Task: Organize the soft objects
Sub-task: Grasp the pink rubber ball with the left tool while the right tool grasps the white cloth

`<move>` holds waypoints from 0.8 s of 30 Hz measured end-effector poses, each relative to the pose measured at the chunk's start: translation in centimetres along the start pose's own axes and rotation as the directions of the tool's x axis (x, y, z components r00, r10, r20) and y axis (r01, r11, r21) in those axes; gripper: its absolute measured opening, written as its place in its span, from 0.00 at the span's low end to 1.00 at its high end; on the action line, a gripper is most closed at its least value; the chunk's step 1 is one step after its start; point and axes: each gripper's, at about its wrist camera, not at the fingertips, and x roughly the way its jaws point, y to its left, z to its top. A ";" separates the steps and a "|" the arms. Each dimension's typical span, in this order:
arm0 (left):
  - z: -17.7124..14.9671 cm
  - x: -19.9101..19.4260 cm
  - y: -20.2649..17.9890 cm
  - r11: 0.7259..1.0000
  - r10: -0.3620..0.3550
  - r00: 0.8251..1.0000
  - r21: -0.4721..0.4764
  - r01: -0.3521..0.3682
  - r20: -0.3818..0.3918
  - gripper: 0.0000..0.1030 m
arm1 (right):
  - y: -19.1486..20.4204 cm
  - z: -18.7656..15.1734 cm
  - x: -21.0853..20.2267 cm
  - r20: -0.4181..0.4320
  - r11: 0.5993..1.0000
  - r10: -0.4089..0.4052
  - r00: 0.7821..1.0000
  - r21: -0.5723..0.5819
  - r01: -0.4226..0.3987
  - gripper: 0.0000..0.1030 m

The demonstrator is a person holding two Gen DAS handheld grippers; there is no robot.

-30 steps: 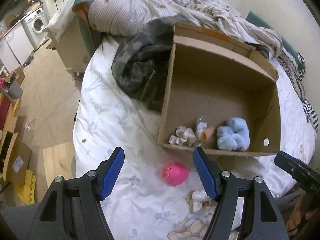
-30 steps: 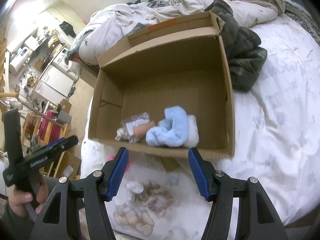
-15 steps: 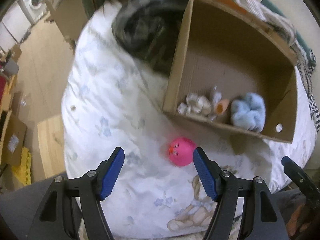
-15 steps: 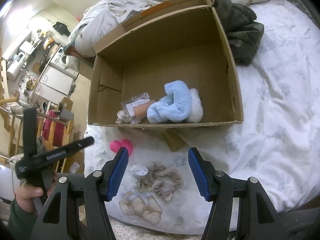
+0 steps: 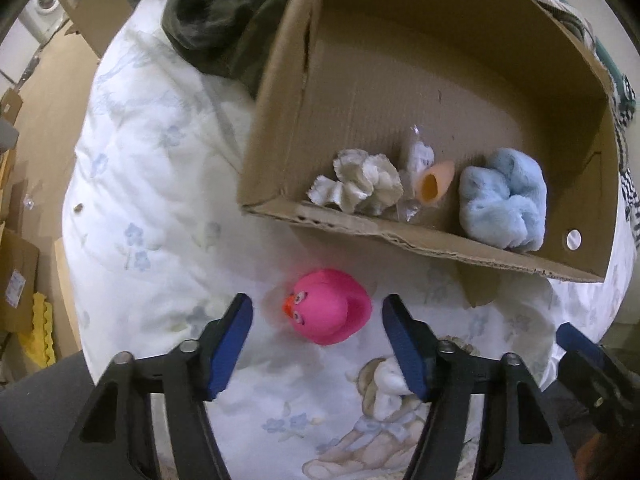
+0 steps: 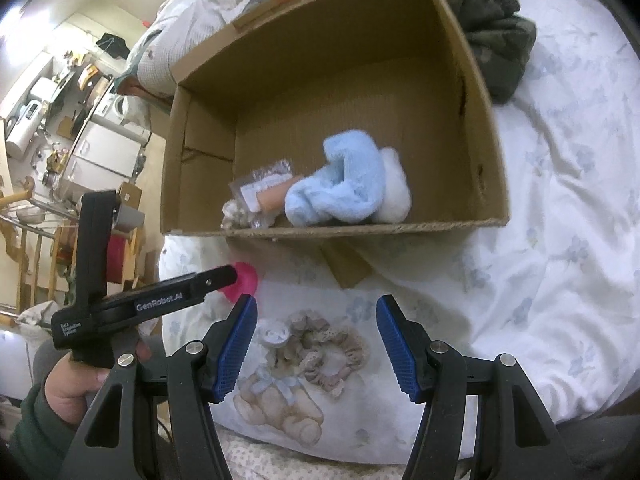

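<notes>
A pink rubber duck (image 5: 327,306) lies on the white bedsheet just in front of the cardboard box (image 5: 404,240). My left gripper (image 5: 317,346) is open, its blue pads on either side of the duck, not touching it. In the box lie a blue fluffy cloth (image 5: 503,198), a cream scrunchie (image 5: 357,182) and an orange piece in plastic wrap (image 5: 433,181). My right gripper (image 6: 317,340) is open above a beige lace scrunchie (image 6: 320,346) on the sheet. The duck (image 6: 243,280) shows partly behind the left gripper in the right wrist view.
A dark green garment (image 5: 224,28) is heaped left of the box. The bed edge drops to the floor on the left (image 5: 48,128), with cartons there. A teddy bear print (image 6: 280,404) is on the sheet. A box flap (image 6: 346,266) sticks out in front.
Both grippers have moved forward and down toward the bed. The duck now sits between my left pads and the lace scrunchie between my right pads. Both stayed open.
</notes>
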 end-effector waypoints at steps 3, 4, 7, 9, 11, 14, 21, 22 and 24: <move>0.0 0.8 0.2 1.000 -0.014 0.999 -0.003 0.014 -0.042 0.29 | 0.3 -0.2 1.2 -0.043 1.000 0.027 0.999 0.001 -0.027 0.64; 0.0 0.8 0.2 1.000 -0.017 0.999 -0.005 0.017 -0.041 0.29 | 0.4 -0.3 1.6 -0.059 0.999 0.038 0.998 0.005 -0.038 0.64; 0.0 -0.1 0.4 1.000 -0.005 1.000 0.008 0.005 -0.014 0.29 | 0.7 -0.5 3.2 -0.117 0.998 0.065 0.991 0.018 -0.064 0.64; -0.7 -1.1 0.5 1.000 0.008 1.000 0.018 -0.008 0.010 0.29 | 1.2 -0.6 4.4 -0.151 0.997 0.079 0.985 0.030 -0.075 0.64; -0.8 -2.1 0.4 1.000 0.010 0.999 0.029 -0.011 0.034 0.29 | 1.6 -0.6 5.5 -0.178 0.995 0.096 0.979 0.045 -0.089 0.64; -1.4 -3.2 0.5 0.999 0.013 0.998 0.037 -0.016 0.059 0.29 | 2.5 -0.5 6.8 -0.192 0.997 0.074 0.979 0.026 -0.070 0.64; -1.4 -4.7 2.2 0.999 0.031 0.995 0.029 -0.033 0.092 0.29 | 3.6 -0.9 8.5 -0.232 0.999 0.042 0.972 -0.021 -0.048 0.38; -1.4 -4.7 2.4 0.999 0.031 0.995 0.029 -0.034 0.093 0.29 | 3.4 -1.0 8.6 -0.239 0.998 0.043 0.970 -0.024 -0.050 0.34; -1.2 -5.0 2.5 0.999 0.035 0.995 0.032 -0.038 0.095 0.29 | 3.6 -1.0 8.7 -0.244 0.998 0.055 0.968 -0.021 -0.062 0.23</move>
